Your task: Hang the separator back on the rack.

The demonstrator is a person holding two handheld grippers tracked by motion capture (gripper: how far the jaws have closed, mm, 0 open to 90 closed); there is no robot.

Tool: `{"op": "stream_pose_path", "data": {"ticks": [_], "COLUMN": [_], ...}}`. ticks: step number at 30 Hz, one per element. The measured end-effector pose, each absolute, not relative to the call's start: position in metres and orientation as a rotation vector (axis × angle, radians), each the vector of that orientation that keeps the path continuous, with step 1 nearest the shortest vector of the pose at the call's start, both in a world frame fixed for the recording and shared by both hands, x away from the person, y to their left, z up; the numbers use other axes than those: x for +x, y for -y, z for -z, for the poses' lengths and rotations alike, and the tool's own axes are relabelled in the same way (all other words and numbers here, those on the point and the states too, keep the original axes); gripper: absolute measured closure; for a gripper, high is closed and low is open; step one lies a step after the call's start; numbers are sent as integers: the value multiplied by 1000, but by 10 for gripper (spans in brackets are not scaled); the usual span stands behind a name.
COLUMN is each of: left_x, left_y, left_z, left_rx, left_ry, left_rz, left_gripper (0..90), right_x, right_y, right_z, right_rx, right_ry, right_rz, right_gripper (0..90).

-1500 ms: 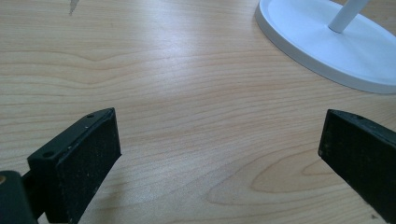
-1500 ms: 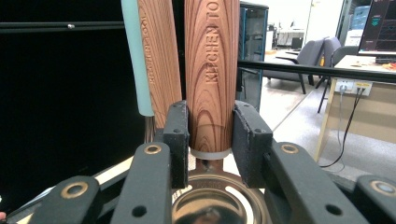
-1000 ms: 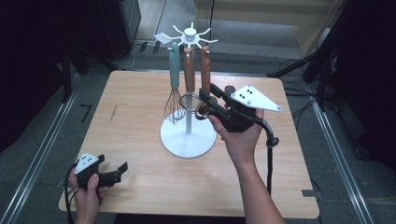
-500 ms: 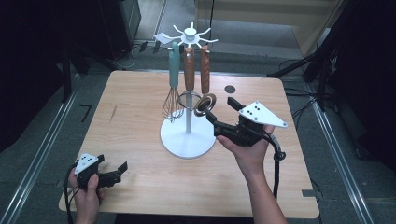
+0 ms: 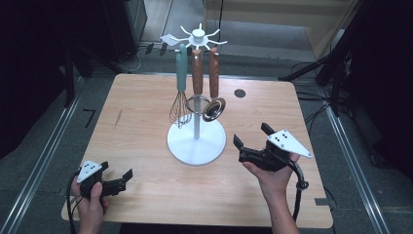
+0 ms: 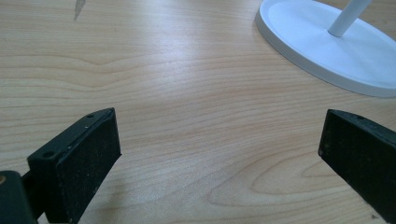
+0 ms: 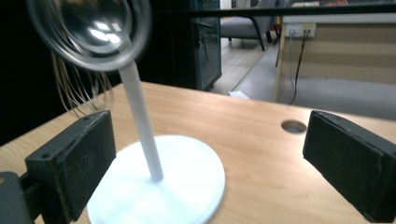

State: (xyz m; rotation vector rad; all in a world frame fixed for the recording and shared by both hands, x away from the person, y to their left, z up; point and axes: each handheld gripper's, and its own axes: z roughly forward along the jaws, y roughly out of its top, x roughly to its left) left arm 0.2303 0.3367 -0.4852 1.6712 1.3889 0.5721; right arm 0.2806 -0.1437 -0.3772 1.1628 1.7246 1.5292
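A white utensil stand with a round base [image 5: 197, 142] rises in the middle of the frame on the pale wooden table [image 5: 141, 112]. From its top hang a teal-handled wire whisk [image 5: 180, 92], a wooden-handled tool [image 5: 197, 73] and a wooden-handled steel ladle [image 5: 214, 105]. Lower right, the right gripper [image 5: 250, 138] has just been opening; its jaws stand wide and empty, just beside the base, below the ladle. Lower left, the left gripper [image 5: 123, 179] lies spread, holding nothing.

A recording lab or office workspace: a light wooden desk [image 5: 146, 112] with a round cable hole [image 5: 239, 93] is standing on grey floor, black cables [image 5: 311, 114] trailing past dark equipment stands [image 5: 341, 58].
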Motion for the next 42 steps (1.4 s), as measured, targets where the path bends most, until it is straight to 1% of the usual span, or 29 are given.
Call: {"op": "stream_pose_path", "data": {"ticks": [16,20,24,27,28,36,38,42], "left_x": [230,230,230,230,230,229,229,229], "left_y": [-337,-337,-337,-337,-337,-338,-338,-338], "left_z": [485,485,485,485,485,485,485,485], "left_rx": [1669,1669,1671,1669,1669,1664,1663,1663], "left_ry": [-1383,-1381,-1378,-1380,-1378,-1378,-1379,-1378], "left_rz": [-573,-572,-570,-570,-571,-572,-569,-572], "left_gripper": [0,0,0,0,0,0,0,0], "right_x": [263,261,256,251,249,238,235,231], "right_y": [189,201,214,219,222,246,250,259], "right_z": [438,452,466,472,474,487,489,492], "right_rx": [1284,1323,1355,1370,1380,1427,1428,1439], "right_ry": [-1725,-1741,-1746,-1767,-1758,-1781,-1783,-1782], "right_rz": [-1455,-1443,-1403,-1351,-1338,-1274,-1265,-1269], "right_gripper": [25,64,71,114,115,61,29,0]}}
